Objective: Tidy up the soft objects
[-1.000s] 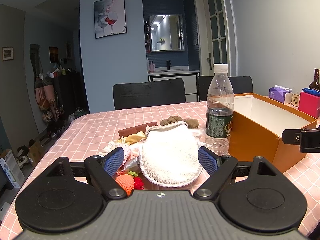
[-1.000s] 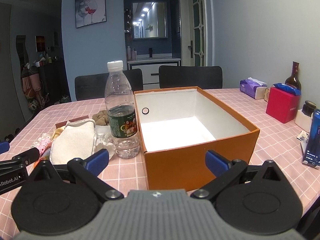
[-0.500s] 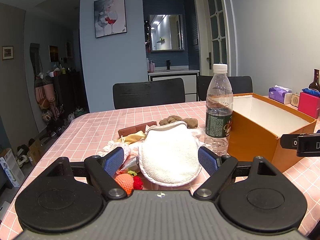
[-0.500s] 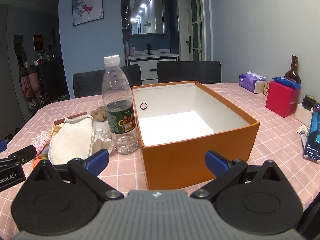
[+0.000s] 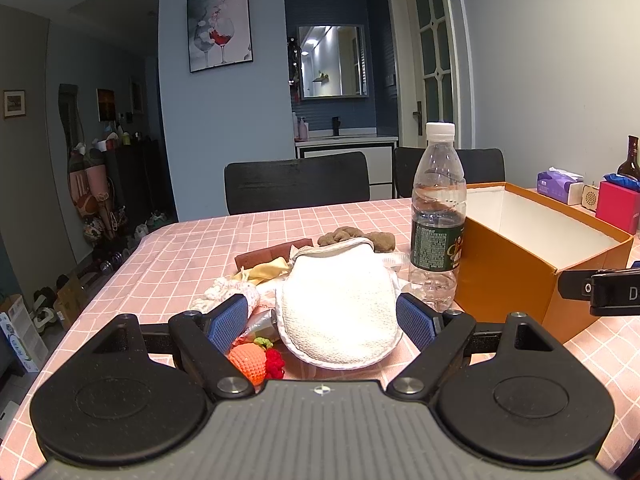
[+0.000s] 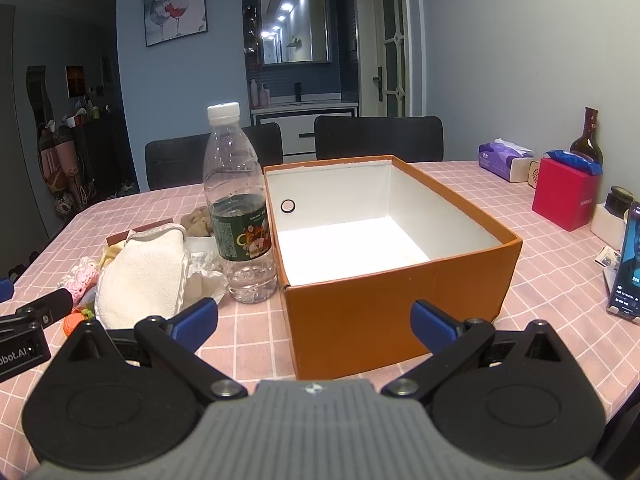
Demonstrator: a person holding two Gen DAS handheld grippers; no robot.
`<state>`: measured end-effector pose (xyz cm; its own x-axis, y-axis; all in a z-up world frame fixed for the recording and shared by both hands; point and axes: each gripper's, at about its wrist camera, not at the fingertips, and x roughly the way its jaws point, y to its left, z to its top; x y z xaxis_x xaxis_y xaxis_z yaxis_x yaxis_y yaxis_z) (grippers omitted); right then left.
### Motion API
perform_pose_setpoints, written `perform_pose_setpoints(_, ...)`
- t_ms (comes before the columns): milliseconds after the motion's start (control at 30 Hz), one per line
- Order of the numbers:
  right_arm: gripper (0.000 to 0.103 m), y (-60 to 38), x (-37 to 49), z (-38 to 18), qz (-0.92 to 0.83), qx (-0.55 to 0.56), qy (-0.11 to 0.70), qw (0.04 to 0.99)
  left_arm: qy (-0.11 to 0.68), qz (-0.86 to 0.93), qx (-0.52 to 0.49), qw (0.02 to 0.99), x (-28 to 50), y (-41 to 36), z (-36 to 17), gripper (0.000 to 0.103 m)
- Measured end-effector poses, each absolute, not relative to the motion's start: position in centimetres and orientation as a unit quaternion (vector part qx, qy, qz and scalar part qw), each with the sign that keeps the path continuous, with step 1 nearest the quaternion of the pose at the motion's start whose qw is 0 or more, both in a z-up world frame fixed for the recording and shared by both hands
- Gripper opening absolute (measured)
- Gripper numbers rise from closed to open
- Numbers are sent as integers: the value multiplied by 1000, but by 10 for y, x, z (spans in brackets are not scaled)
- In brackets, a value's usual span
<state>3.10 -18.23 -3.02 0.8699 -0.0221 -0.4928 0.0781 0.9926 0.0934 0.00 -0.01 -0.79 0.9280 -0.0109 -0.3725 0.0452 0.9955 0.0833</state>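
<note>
The left claw (image 5: 322, 322) hovers low over the counter (image 5: 188, 248) with its blue pads spread wide apart and nothing between them; just ahead of it lies the heap of soft things. On top of the heap sits a white terry mitt (image 5: 338, 312), with an orange crocheted piece (image 5: 249, 362) and a small red one (image 5: 275, 362) at its near left edge, a pink-and-white knitted item (image 5: 228, 294) to the left, a yellow cloth (image 5: 264, 272) and a brown strip (image 5: 272, 251) behind, and a lumpy brown plush (image 5: 356, 237) at the far side. A clear water bottle (image 5: 438, 216) stands upright just right of the heap, beside the open orange box (image 5: 508, 284). The right claw (image 6: 314, 322) is also spread wide and holds nothing, facing the near wall of the orange box (image 6: 396, 312), whose white inside is bare apart from a ring-shaped hole in its left wall. None of the soft things is in the box. A red box (image 6: 560, 196), a tissue pack (image 6: 504, 158) and a dark bottle (image 6: 586, 140) stand well off to the right.
</note>
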Motion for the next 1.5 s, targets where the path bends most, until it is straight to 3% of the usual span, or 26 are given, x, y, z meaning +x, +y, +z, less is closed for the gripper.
perform_pose_setpoints(1500, 101, -177, 30, -29, -8, 59, 249, 967, 198, -16, 40, 979, -1, 5, -6, 98)
